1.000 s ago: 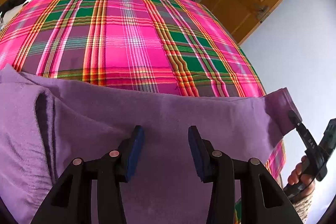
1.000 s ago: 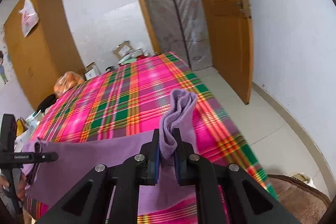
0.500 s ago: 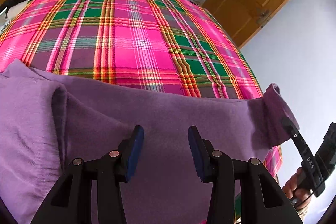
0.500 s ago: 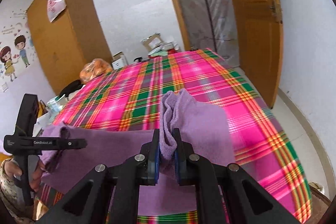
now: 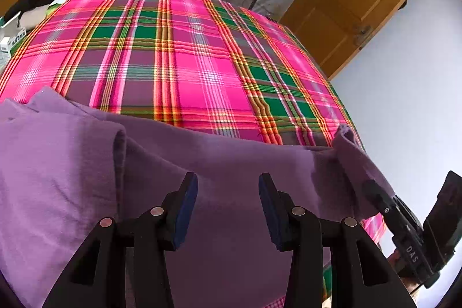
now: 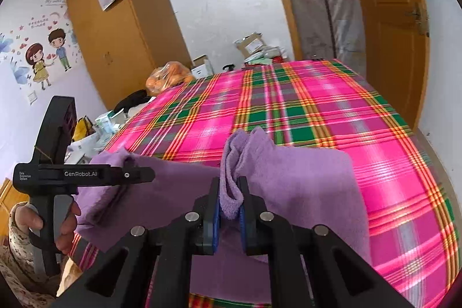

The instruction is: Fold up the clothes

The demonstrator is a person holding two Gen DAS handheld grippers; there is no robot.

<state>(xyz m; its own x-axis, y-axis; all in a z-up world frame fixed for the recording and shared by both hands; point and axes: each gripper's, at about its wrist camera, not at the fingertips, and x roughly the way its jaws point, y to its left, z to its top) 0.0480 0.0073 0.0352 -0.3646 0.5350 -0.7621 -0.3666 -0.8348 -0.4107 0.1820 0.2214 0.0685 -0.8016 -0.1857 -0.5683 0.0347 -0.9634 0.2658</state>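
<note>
The purple fleece garment [image 5: 231, 178] lies along the near edge of my bed, on the pink plaid bedspread [image 5: 187, 62], its long axis running across from my left side to my right. Its left part is doubled over into a thick fold. My right gripper [image 6: 230, 210] is clamped on a bunched corner of the fleece, the cloth standing up in a ruffle between the blue pads [image 6: 216, 221], lifted above the spread. My left gripper [image 5: 228, 207] hovers over the middle of the garment with its jaws standing apart and nothing pinched between them; I cannot tell whether the tips touch the fabric. My left hand [image 6: 63, 224] wraps its handle. Beyond the bed's far corner sits a clear bag of oranges [image 6: 167, 75], and cardboard boxes [image 6: 251, 44] hold papers by the wall.
</note>
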